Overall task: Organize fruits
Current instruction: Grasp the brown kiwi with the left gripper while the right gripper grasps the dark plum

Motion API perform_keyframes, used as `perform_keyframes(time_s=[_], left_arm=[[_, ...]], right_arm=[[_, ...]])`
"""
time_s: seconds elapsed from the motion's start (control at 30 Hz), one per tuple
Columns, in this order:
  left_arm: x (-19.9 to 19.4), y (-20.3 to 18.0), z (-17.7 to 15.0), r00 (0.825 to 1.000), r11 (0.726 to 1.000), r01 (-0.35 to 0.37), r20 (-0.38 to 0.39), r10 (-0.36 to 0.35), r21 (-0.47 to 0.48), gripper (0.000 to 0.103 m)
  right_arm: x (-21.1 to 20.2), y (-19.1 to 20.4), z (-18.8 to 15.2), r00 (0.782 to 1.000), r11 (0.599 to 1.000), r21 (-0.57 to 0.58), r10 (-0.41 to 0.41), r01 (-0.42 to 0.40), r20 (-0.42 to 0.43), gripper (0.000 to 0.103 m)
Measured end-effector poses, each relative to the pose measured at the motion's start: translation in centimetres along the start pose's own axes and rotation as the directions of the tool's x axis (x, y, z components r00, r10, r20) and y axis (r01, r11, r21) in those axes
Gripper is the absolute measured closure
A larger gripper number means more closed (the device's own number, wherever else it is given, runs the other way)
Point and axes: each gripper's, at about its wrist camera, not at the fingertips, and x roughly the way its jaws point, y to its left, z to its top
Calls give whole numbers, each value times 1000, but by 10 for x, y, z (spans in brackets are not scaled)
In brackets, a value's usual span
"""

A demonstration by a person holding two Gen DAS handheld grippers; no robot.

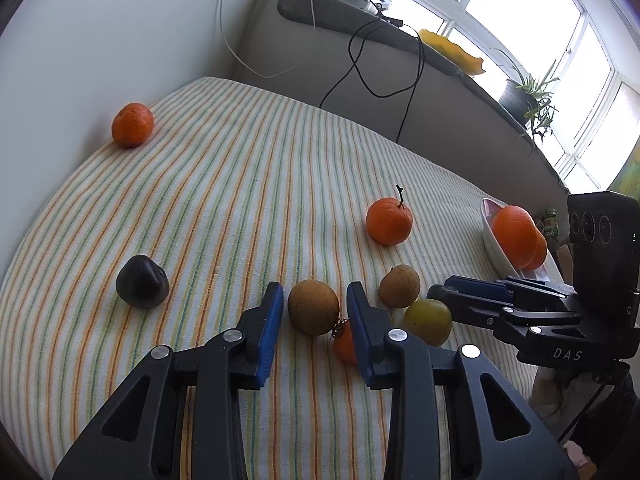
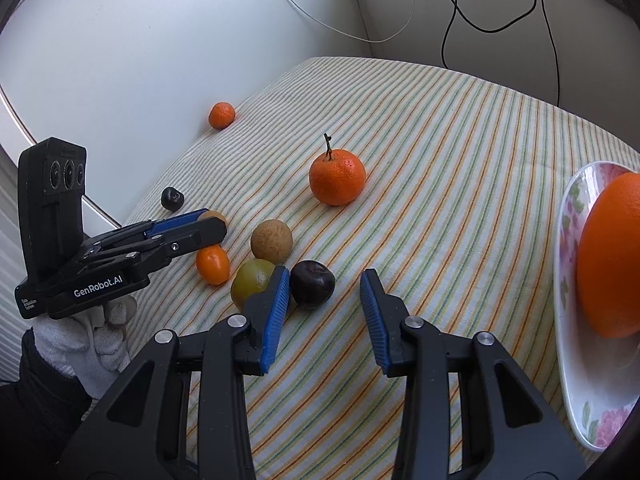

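Left gripper (image 1: 315, 307) angled downward, clenched around brown fruit (image 1: 313, 306); right gripper (image 2: 325, 294) tilted down, released.

A round fruit (image 1: 313, 306) sits on the counter (image 1: 224, 200) between the fingers of the left gripper (image 1: 315, 292). Just right of that gripper lie a kumquat (image 1: 345, 342), a second round fruit (image 1: 399, 286) and a smooth fruit (image 1: 427, 320). A pointed fruit (image 1: 142, 286) lies to its left. Ahead to its right stands the stemmed mandarin (image 1: 389, 221); far ahead left is another mandarin (image 1: 132, 125). A plum (image 2: 312, 284) lies just before the right gripper (image 2: 326, 271), by its left finger. To its right, a plate (image 2: 566, 220) holds an orange (image 2: 612, 256).
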Motion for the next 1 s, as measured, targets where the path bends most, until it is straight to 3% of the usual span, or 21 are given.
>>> perform_keyframes(time_s=[0.07,0.13,0.23,1.0], left_arm=[[0,1,0,1000,1000,2,0,-2,-2,77],[1,0,0,1000,1000,-1,1,1,1,77],[1,-1,0,1000,1000,-5,4,4,7,78],[-15,-8,0,998,999,-24,59,23,22,79]], right_arm=[[1,-1,2,1000,1000,7,12,-12,-7,64],[2,-1,3,1000,1000,8,24,-24,-15,76],[2,0,2,999,999,8,32,-31,-15,78],[-27,-3,-1,999,1000,1,7,-7,49,79]])
